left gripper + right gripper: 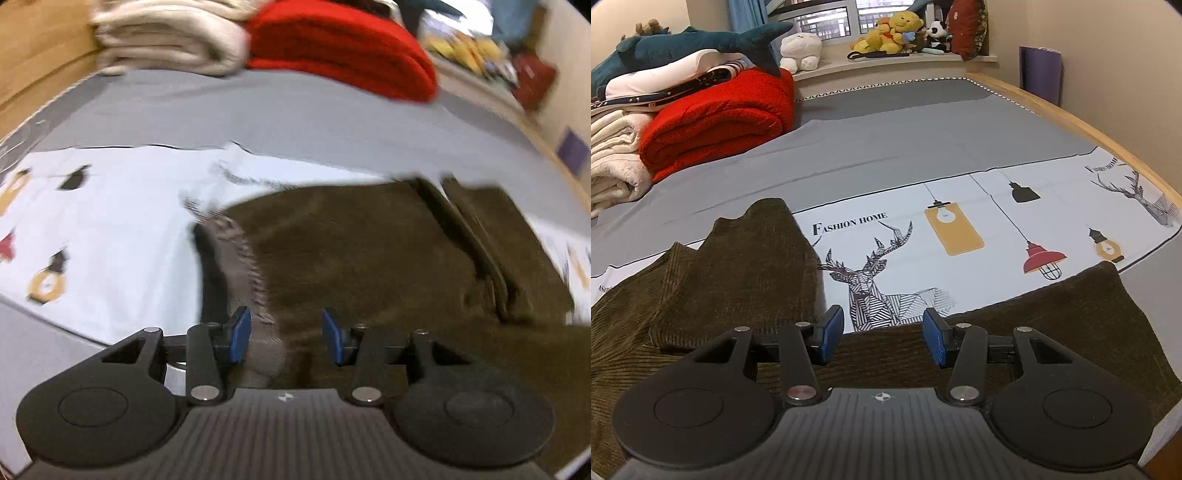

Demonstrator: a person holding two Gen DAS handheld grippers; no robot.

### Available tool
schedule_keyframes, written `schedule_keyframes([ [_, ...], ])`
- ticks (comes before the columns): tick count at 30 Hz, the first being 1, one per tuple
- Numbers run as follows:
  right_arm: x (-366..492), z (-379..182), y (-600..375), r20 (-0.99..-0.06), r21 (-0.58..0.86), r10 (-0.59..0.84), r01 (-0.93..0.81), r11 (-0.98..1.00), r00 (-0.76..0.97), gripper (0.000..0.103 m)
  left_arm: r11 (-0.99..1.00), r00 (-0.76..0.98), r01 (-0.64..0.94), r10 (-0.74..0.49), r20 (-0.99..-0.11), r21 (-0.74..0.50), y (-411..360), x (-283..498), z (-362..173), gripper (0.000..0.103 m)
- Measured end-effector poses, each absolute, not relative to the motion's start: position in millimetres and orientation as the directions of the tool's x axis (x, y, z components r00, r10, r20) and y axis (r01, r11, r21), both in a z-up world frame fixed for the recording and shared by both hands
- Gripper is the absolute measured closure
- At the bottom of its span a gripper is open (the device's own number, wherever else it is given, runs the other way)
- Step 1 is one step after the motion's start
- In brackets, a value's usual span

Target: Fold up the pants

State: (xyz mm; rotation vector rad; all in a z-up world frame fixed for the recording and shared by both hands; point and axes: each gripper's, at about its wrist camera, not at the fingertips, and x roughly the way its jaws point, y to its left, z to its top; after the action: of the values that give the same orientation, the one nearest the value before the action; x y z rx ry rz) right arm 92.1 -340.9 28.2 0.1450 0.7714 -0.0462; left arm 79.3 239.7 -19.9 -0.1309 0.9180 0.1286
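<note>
Left wrist view, motion-blurred. Your left claw (286, 339) stands parted, blue pads (239, 334) apart with nothing between them. It hovers low over the waistband end of the pants (369, 258), where a paler ribbed band shows; whether a pad touches the cloth you cannot tell through the blur. The olive-brown corduroy pants lie on the bed, partly on the printed sheet (110, 229) and close to the near edge, probably so both ends are within reach. A dark crease runs down the right part of the cloth, so one layer seems to overlap another there.

Right wrist view, sharp. Your right claw (884, 338) is also parted and empty, held just above a band of pants (894, 354) running across the near edge. To its left one section is already doubled back over itself, its end (768, 221) peaked toward the grey bedcover (886, 140). To its right another portion (1108, 314) lies flat at the bed's edge. Between them the deer print is bare.

Judgement: the fold is partway; both claws look poised to take a hem or edge next. Risk: corduroy layers may slip apart if you pinch only the top one.

Background: red blanket (716, 122) and white blanket (613, 155), stacked well clear of the work.
</note>
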Motion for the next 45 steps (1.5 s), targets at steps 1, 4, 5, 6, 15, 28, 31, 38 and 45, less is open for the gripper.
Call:
schedule_keyframes([
  [1,91.6,28.1,-341.7,-0.698,0.113,0.010,0.096,0.989,0.716,0.053,0.990,0.576,-0.139,0.050,-0.816,-0.037,233.8,83.7,-26.7,0.056],
  [4,90.3,27.9,-344.2,-0.699,0.109,0.006,0.099,0.989,0.715,0.053,0.994,0.450,-0.092,0.095,-0.888,0.059,223.9,93.7,-55.6,0.060],
  [5,89.9,27.9,-344.8,-0.700,0.108,0.004,0.100,0.989,0.714,0.053,0.992,0.389,-0.093,0.120,-0.913,0.090,223.7,95.7,-66.7,0.069],
  [6,89.3,27.8,-345.8,-0.700,0.108,0.004,0.100,0.989,0.714,0.053,0.989,0.369,-0.089,0.143,-0.918,0.118,222.5,95.6,-71.6,0.071],
  [15,87.3,27.2,-356.7,-0.701,0.101,-0.015,0.119,0.988,0.713,0.053,0.984,0.410,-0.077,0.177,-0.895,0.159,211.0,99.2,-64.6,0.069],
  [28,88.8,28.2,-354.1,-0.673,0.067,-0.049,0.127,0.990,0.738,0.055,0.989,0.568,-0.129,0.133,-0.812,0.072,203.0,111.2,-33.4,0.052],
  [31,89.8,29.6,-351.6,-0.654,0.060,-0.060,0.130,0.990,0.755,0.054,0.992,0.601,-0.116,0.115,-0.791,0.056,196.4,111.0,-27.0,0.041],
  [38,96.5,35.4,-342.4,-0.605,0.058,-0.050,0.107,0.993,0.795,0.054,0.997,0.643,-0.063,0.081,-0.762,0.052,187.5,115.0,-23.7,0.036],
  [45,117.0,35.5,-317.0,-0.579,0.073,0.018,0.030,0.997,0.815,0.056,0.996,0.640,-0.051,0.084,-0.764,0.067,183.1,121.2,-23.8,0.048],
])
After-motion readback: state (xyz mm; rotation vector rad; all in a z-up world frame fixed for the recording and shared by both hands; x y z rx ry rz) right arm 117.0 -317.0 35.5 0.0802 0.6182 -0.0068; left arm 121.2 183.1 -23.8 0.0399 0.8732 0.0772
